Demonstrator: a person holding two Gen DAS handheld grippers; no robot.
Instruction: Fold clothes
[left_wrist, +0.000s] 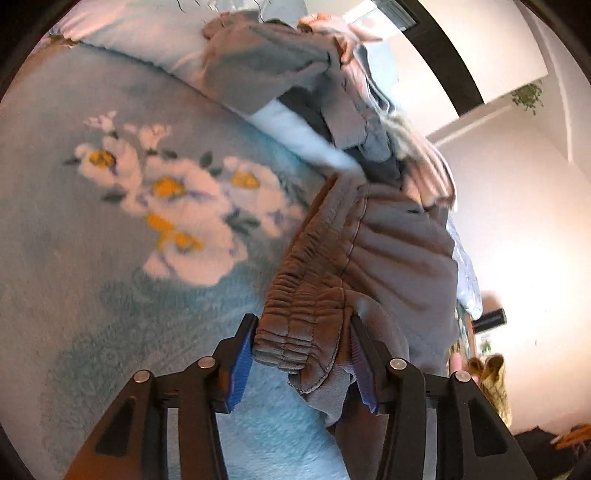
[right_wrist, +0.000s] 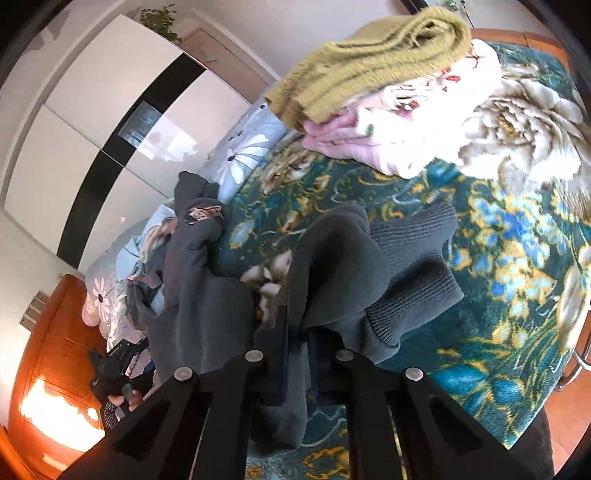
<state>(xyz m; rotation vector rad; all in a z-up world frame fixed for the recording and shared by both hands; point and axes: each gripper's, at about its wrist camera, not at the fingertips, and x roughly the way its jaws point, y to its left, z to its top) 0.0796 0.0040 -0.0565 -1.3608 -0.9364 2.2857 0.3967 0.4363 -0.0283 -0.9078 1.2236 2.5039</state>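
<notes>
Left gripper (left_wrist: 303, 363) clenched on grey garment's waistband (left_wrist: 306, 306); right gripper (right_wrist: 297, 336) clamped on its dark fabric (right_wrist: 332, 266). Folded stack (right_wrist: 388, 92) at one o'clock on bed (right_wrist: 498, 258); unfolded heap (right_wrist: 184, 258) remaining at nine.

Cloth on a fleecy bed, matt black plastic at the claws

Plush, fuzzy blanket (left_wrist: 110, 229) on the bed, matt, with a printed flower pattern; same deep pile in teal and gold in the right wrist view. Grey sweatpants (left_wrist: 369, 258) in soft brushed jersey, waistband ruched and ribbed — dull, no sheen. Dark grey garment (right_wrist: 332, 266) in smooth matt knit, cuff in a coarser rib. Mustard sweater (right_wrist: 373, 62) in chunky, rough cable knit; pink folded cloth (right_wrist: 406, 140) beneath it, soft and smooth. Left claw (left_wrist: 303, 362) in matt black plastic with ridged blue rubbery pads and small bright metal pins; right claw (right_wrist: 297, 354) alike. Glossy white wardrobe doors (right_wrist: 92, 122); polished reddish wood floor (right_wrist: 48, 362).
</notes>
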